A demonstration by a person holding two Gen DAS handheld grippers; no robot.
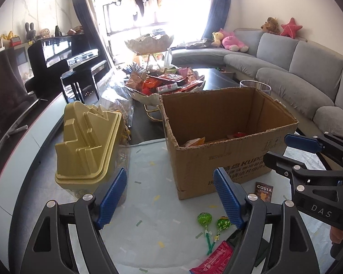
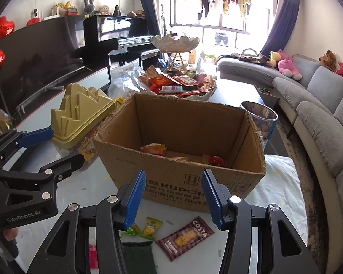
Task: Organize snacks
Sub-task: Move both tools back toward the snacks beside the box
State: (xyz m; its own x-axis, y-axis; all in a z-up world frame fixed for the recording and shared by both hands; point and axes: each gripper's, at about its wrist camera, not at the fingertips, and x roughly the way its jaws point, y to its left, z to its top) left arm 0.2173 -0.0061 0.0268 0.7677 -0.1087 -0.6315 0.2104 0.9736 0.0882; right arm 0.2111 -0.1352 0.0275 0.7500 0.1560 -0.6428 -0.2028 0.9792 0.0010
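Note:
An open cardboard box [image 1: 219, 159] [image 2: 185, 178] stands on the white table with a few snack packets inside [image 2: 153, 148]. Loose snacks lie in front of it: two green lollipops [image 1: 204, 219], a red packet [image 1: 213, 256], a brown Costa packet [image 1: 263, 191] [image 2: 186, 237], a small yellow-green packet [image 2: 151, 227] and a dark green packet [image 2: 138, 256]. My left gripper [image 1: 171, 197] is open and empty above the table, left of the lollipops. My right gripper [image 2: 173, 198] is open and empty above the loose snacks, in front of the box; it also shows in the left wrist view [image 1: 283, 148].
A gold mountain-shaped container [image 1: 87, 141] [image 2: 80, 114] stands left of the box. A two-tier dish piled with snacks [image 1: 167, 84] [image 2: 183, 82] and a clear plastic bag [image 1: 116, 96] sit behind. A clear jar [image 2: 261, 118] stands at the box's right. A grey sofa [image 1: 297, 68] runs along the right.

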